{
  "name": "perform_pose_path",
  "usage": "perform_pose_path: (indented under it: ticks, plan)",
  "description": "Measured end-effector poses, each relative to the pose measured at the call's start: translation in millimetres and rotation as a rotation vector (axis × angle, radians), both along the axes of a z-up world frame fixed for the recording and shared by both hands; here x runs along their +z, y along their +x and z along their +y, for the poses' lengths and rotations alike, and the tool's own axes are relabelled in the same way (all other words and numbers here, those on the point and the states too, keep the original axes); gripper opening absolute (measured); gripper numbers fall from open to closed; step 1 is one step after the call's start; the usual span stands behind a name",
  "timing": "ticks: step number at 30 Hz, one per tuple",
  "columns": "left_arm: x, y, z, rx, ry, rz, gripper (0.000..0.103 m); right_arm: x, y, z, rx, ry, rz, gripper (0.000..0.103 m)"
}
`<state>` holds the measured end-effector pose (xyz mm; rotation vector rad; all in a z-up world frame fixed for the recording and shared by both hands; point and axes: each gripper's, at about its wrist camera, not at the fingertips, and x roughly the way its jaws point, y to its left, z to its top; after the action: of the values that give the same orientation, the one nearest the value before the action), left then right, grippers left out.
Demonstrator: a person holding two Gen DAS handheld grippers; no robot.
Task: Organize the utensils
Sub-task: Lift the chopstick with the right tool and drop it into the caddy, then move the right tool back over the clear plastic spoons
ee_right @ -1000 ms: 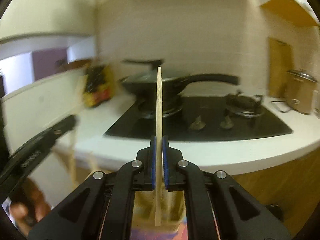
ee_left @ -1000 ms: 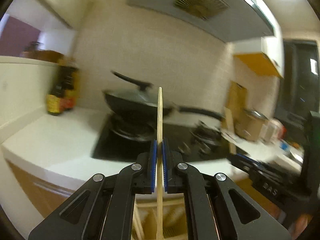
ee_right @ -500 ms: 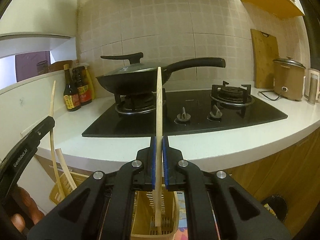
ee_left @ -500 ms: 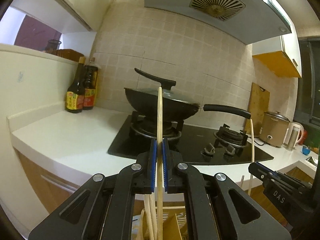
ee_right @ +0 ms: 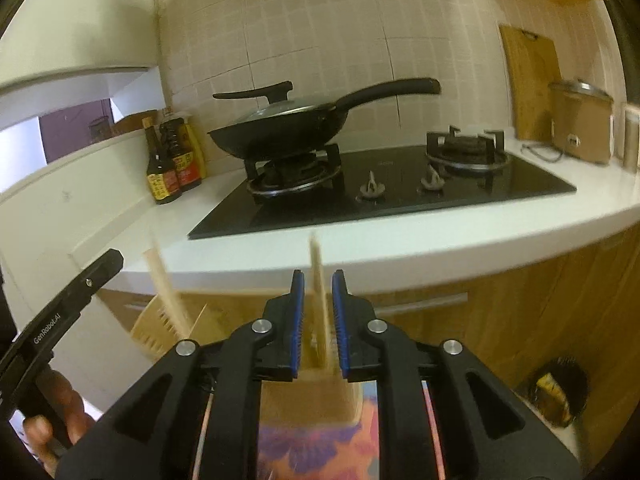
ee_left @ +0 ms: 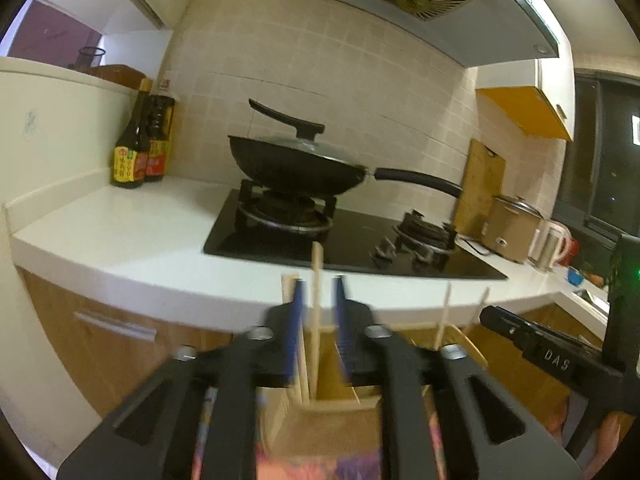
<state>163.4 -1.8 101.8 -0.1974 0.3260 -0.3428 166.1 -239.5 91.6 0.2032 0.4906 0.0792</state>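
In the left wrist view, the left gripper [ee_left: 317, 308] has its blue-padded jaws parted, and a wooden chopstick [ee_left: 316, 300] stands upright in the gap, apparently touching neither pad, its lower end in a wooden utensil holder [ee_left: 332, 412] just below. Behind sits a lidded wok [ee_left: 296, 164] on the gas hob [ee_left: 344, 236]. In the right wrist view, the right gripper [ee_right: 319, 308] is likewise spread, a blurred chopstick [ee_right: 319, 280] loose between its pads above a holder [ee_right: 312, 396]; soy sauce bottles [ee_right: 172, 160] stand on the counter [ee_right: 400, 240].
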Motion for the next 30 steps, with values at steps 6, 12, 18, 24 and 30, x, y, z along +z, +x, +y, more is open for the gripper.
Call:
perform_pose_path:
  ticks: [6,12,18,24,30]
  plan:
    - [8.8,-51.3,7.9,-0.059,0.024,0.025,0.045,5.7,-57.5,1.7,0.087,0.005,0.033,0.025]
    - [13.3,-96.4,13.4,-0.124,0.021,0.076,0.052,5.0,-99.9,8.4,0.143,-0.006,0.077,0.025]
    - [-2.6,-125.5,16.8,-0.149,0.052,0.162,0.053,-10.9,-134.3,10.9,0.150,-0.020,0.137,0.041]
    - [-39.8,-137.5,26.1,-0.128,0.085,0.290,0.056,-37.0,-151.7,13.9,0.153,-0.026,0.223,0.042]
    - [-81.8,-126.5,35.4,-0.147,0.081,0.458,0.054,-64.4,-151.6,14.8,0.144,-0.049,0.338,0.042]
